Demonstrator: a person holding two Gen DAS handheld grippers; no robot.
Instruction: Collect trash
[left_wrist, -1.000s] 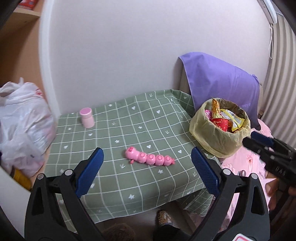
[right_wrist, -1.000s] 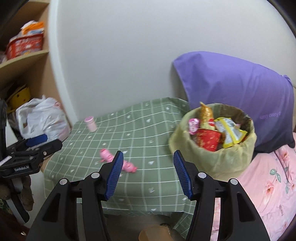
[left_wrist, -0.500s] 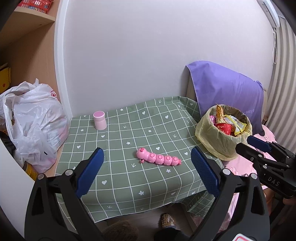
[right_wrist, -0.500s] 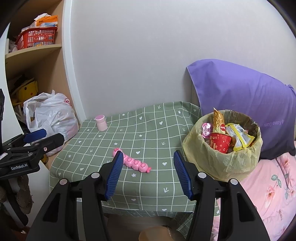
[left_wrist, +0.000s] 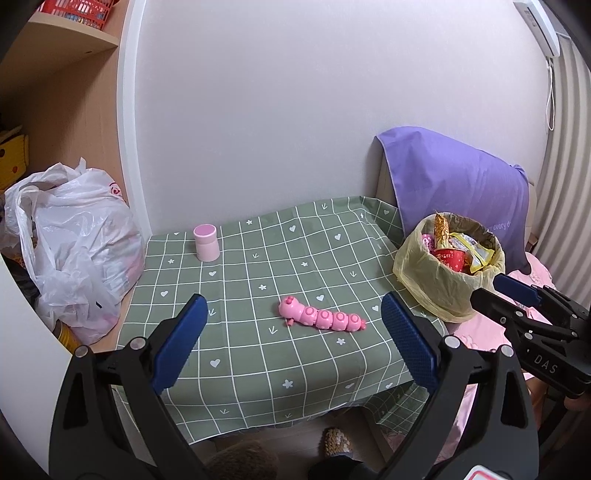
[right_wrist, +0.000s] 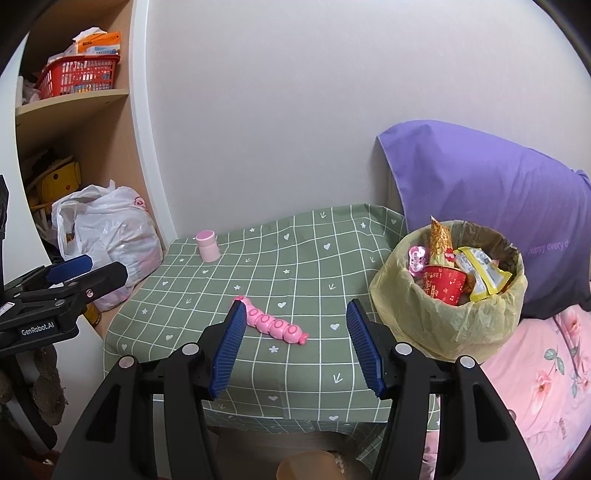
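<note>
Trash bin (left_wrist: 448, 291) lined with yellowish bag, just beside right edge of tabletop (left_wrist: 258, 362), resting on pink bedding (right_wrist: 546, 398). Filled to the rim: red paper cup (right_wrist: 445, 288), yellow snack wrapper (right_wrist: 480, 273), gold cone wrapper (right_wrist: 439, 238), small pink packet (right_wrist: 416, 260). Purple pillow (right_wrist: 491, 206) behind bin, leaning on wall.

Left gripper (left_wrist: 291, 345) held above near edge of tabletop, blue fingers (left_wrist: 179, 345) spread wide, gripping nothing. Right gripper (right_wrist: 293, 349) likewise above near edge, closer to right side, blue fingers (right_wrist: 365, 354) spread, holding nothing. Each gripper visible side-on in the other's view, its two tips close together at that angle.

Green checked cloth over tabletop, with hearts and flowers. Pink caterpillar toy (left_wrist: 320, 317) lying flat near center, slightly toward near edge, lengthwise left to right, head to the left. Pink cylindrical container (left_wrist: 206, 243) upright at far left corner, well apart from toy.

White plastic bag (left_wrist: 74, 251) stuffed full, just off left edge of tabletop, on low shelf. Red basket (right_wrist: 79, 75) with packets on upper shelf at left. Yellow plush (right_wrist: 59, 181) on shelf below basket.
</note>
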